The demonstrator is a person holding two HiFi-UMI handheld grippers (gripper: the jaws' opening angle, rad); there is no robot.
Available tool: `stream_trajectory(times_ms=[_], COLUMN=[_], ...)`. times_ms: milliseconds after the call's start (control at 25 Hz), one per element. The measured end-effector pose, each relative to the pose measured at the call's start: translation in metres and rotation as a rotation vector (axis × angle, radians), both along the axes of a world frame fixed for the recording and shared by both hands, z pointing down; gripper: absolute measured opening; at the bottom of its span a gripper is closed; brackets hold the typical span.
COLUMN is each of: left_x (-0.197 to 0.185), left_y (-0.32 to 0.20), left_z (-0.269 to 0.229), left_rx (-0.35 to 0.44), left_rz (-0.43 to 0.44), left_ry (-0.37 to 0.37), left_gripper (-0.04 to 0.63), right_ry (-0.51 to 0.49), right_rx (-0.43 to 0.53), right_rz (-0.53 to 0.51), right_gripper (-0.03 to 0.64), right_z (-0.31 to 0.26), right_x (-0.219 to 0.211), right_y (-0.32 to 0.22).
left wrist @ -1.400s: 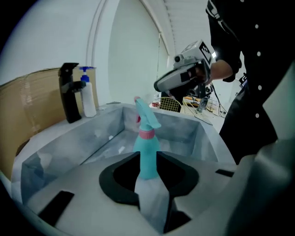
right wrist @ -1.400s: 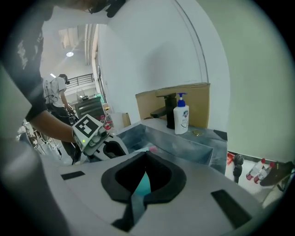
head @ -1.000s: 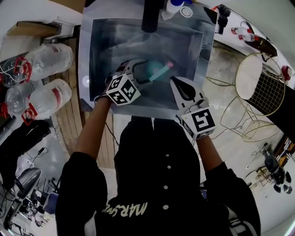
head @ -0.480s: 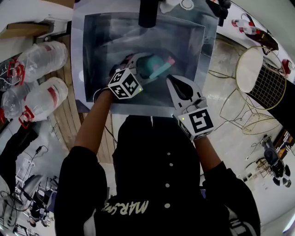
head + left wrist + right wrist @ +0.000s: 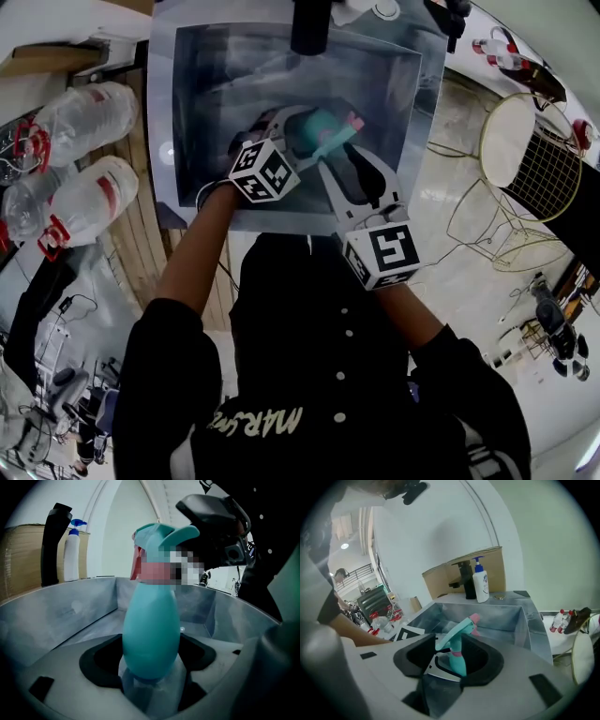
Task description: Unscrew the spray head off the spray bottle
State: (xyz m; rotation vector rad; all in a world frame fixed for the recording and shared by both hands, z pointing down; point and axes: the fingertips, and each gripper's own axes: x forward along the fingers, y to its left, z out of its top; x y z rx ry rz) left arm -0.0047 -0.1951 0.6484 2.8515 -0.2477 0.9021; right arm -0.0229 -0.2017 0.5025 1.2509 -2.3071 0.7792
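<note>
Pinching the spray bottle (image 5: 151, 630), left tongs (image 5: 295, 131) risk letting it spin if right tongs (image 5: 352, 169), just opened empty beside the spray head (image 5: 457, 638), twist.

Wash area in a workshop-like hall.
A steel sink (image 5: 216, 84) is seen at 12 o'clock, water jugs (image 5: 98, 114) at 9 o'clock.

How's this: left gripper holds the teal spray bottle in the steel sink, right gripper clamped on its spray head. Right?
No: jaws of the right gripper have just been opening and stand apart, the spray head ungripped, per the right gripper view. The left gripper does hold the teal spray bottle in the steel sink.
</note>
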Motion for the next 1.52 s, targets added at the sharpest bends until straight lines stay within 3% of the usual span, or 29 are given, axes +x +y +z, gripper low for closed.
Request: stream_trajectory(times_ms=[160, 360, 680, 840, 1040, 1160, 1360, 1520], left_x=[0.001, 0.002, 0.001, 0.001, 0.001, 0.0, 0.0, 0.002], left_y=[-0.001, 0.0, 0.0, 0.001, 0.001, 0.001, 0.003, 0.007], left_z=[-0.001, -0.001, 0.0, 0.001, -0.001, -0.001, -0.001, -0.001], left_rx=[-0.007, 0.0, -0.015, -0.017, -0.027, -0.028, -0.017, -0.017], left_rz=[-0.024, -0.054, -0.08, -0.045, 0.016, 0.04, 0.064, 0.101], left_ry=[-0.008, -0.018, -0.018, -0.01, 0.007, 0.012, 0.011, 0.029], left_gripper=[0.38, 0.38, 0.38, 0.379, 0.38, 0.38, 0.38, 0.38], right_ry=[0.019, 0.113, 0.184, 0.201, 0.243, 0.285, 0.289, 0.32], right_rx=[-0.053, -0.102, -0.091, -0.09, -0.06, 0.016, 0.14, 0.28], right_rz=[0.107, 0.223, 0.151, -0.02, -0.336, -0.501, -0.731, -0.983], right_gripper=[0.25, 0.268, 0.235, 0.229, 0.196, 0.12, 0.117, 0.12], right_z=[0.006, 0.032, 0.037, 0.038, 0.035, 0.034, 0.032, 0.031], right_x=[-0.007, -0.004, -0.01, -0.015, -0.012, -0.006, -0.006, -0.004], right_y=[-0.003, -0.015, -0.018, -0.015, -0.009, -0.006, -0.001, 0.005])
